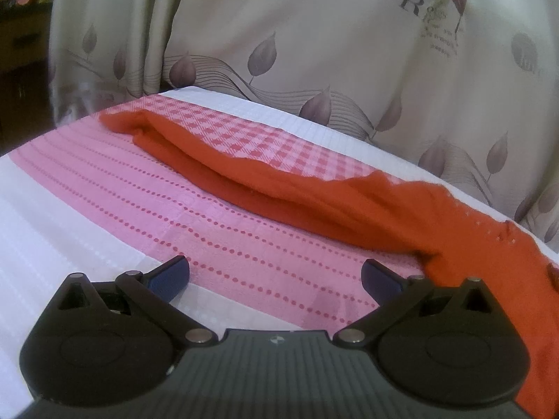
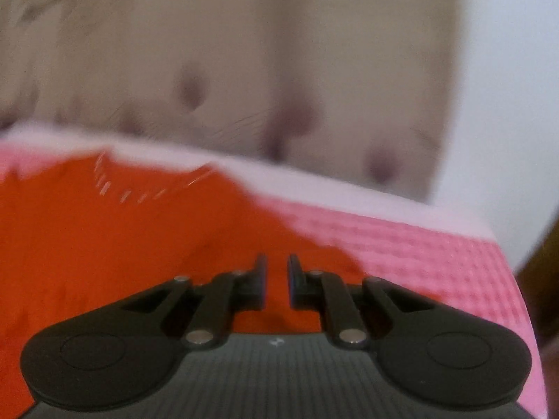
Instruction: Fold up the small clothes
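Observation:
An orange garment (image 1: 314,192) lies in a long fold across the pink patterned cloth (image 1: 157,209). Its right end rises toward the camera, and its edge there is blurred. My left gripper (image 1: 276,276) hovers low over the pink cloth just in front of the garment. It is open wide, with nothing between its blue pads (image 1: 171,274). In the right wrist view, the orange garment (image 2: 104,244) fills the lower left. My right gripper (image 2: 277,262) is over it, jaws nearly together, with orange fabric showing in the thin gap between them. That whole view is blurred.
The pink cloth covers a white-edged surface (image 1: 52,244) whose far edge meets a beige curtain with a leaf print (image 1: 314,52). Dark furniture (image 1: 21,42) stands at the far left. In the right wrist view, the right edge of the surface (image 2: 503,279) drops off beside a white wall.

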Tool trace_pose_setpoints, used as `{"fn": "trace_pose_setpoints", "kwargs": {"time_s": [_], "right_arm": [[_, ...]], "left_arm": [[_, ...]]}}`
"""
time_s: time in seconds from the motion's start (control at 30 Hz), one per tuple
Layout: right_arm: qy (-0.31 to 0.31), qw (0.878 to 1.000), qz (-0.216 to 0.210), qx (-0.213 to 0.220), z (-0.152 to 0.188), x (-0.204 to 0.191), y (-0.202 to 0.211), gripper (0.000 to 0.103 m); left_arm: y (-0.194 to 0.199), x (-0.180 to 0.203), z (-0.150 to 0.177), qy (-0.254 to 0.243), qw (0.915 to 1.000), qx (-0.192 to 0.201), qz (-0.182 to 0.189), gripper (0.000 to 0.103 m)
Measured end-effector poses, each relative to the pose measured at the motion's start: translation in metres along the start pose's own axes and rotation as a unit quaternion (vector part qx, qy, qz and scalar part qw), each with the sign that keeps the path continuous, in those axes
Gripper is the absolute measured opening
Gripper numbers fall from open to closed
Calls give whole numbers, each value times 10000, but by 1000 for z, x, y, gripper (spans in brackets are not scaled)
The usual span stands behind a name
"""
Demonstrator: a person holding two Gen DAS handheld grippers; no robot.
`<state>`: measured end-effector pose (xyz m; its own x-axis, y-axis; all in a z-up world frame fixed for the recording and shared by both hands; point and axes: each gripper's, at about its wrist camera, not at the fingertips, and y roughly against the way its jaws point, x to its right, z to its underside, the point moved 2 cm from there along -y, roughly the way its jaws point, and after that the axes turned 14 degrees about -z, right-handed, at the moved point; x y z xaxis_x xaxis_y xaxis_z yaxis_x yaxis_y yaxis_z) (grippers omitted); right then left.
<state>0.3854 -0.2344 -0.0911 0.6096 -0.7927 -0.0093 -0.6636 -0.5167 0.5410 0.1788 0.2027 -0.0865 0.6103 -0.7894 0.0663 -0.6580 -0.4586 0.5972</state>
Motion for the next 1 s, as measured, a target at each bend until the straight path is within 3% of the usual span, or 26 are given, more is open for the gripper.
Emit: {"fn": "trace_pose_setpoints", "kwargs": {"time_s": [0.03, 0.07, 0.13, 0.17, 0.2, 0.27, 0.33, 0.37, 0.47, 0.6, 0.73, 0.87, 1.0], "right_arm": [[123, 9999, -90, -62, -2, -5, -9, 13], [273, 9995, -107, -126, -3, -14, -17, 19], [587, 9980, -98, -227, -4, -28, -27, 49], [721, 9970, -75, -260, -2, -37, -30, 76], [836, 9962, 25, -260, -2, -41, -34, 84], [737, 9968, 201, -223, -6, -39, -41, 83], [147, 9992, -2, -362, -6, -25, -46, 46], [10, 9989, 160, -450, -5, -17, -51, 30], [-783, 9966, 132, -212, -7, 2, -39, 16], [-1173, 9926, 2, 321, -28, 0, -10, 13], [-1324, 9852, -478, 974, -69, -34, 11, 13], [-1180, 9763, -1082, 1459, -107, -93, 1, 13], [-1061, 9704, -1559, 1509, -121, -156, -36, 13]], "left_arm": [[0, 0, 0, -7, 10000, -1, -7, 103], [0, 0, 0, 2, 10000, 0, 0, 103], [0, 1, 0, 20, 10000, 2, 11, 103], [0, 1, 0, 26, 10000, 2, 15, 103], [0, 1, -1, 19, 10000, 2, 9, 103], [0, 2, -1, 13, 10000, 1, 4, 103], [0, 2, -1, 19, 10000, 1, 7, 103], [0, 2, -1, 24, 10000, 1, 11, 103], [0, 1, -1, 49, 10000, 3, 30, 103], [0, 1, 0, 88, 9999, 5, 58, 103], [0, -1, 0, 119, 9999, 7, 80, 103], [1, -3, 0, 194, 9997, 11, 128, 103], [1, -4, 0, 230, 9996, 15, 157, 103]]}}
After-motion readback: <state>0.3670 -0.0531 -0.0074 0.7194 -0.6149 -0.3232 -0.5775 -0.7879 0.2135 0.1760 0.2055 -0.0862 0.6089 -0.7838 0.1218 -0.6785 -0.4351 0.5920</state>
